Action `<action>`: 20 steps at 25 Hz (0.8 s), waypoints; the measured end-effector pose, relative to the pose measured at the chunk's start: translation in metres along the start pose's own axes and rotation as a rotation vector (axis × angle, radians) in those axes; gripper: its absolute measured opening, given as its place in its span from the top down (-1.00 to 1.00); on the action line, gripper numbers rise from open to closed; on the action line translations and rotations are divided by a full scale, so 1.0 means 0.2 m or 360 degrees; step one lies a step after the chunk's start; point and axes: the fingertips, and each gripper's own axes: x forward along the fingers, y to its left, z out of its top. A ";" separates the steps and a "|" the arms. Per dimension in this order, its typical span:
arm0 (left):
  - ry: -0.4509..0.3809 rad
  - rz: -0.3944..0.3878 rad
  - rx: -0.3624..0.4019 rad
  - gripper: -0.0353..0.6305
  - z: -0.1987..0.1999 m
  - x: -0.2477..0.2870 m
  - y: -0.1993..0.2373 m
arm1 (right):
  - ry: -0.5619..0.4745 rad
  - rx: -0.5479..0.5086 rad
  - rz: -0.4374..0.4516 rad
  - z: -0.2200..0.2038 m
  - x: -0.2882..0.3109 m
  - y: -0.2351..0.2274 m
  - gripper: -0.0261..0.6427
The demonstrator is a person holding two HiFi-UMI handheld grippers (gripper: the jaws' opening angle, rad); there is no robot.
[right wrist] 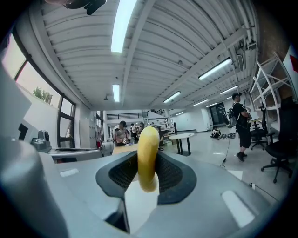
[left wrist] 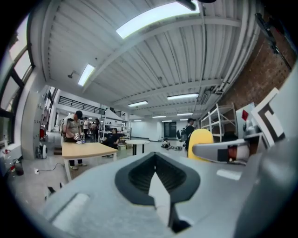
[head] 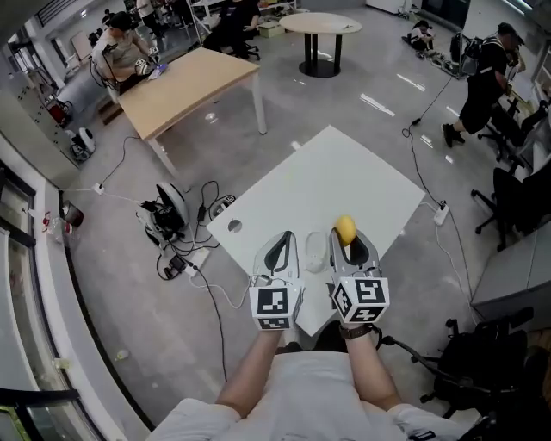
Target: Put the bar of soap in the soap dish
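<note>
Bare forearms (head: 258,370) reach out from the bottom of the head view, each ending in a grey two-jaw gripper topped by a marker cube. The right gripper (head: 353,245) grips an oval yellow bar of soap (head: 345,229) over the near corner of a square white table (head: 327,164). Just left of the soap, a pale translucent soap dish (head: 316,251) sits on the table between the two grippers. Only the head view shows the dish. The right gripper view shows the soap edge-on and upright, pinched between its black pads (right wrist: 172,174). The left gripper (head: 280,241) is empty, its jaws drawn together at the tips. Its own view catches the soap side-on at the right, beside the other gripper's jaw. Beyond stand a long wooden table (head: 185,86) and a round table (head: 320,23).
</note>
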 end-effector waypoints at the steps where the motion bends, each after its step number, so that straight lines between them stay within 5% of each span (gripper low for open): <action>1: 0.0038 -0.0008 -0.0009 0.89 -0.05 0.02 0.00 | 0.0043 0.0002 0.0004 -0.05 0.02 -0.01 0.57; 20: 0.0613 0.0038 -0.0154 0.89 -0.78 0.17 0.01 | 0.0903 0.0191 0.0266 -1.01 0.19 -0.12 0.57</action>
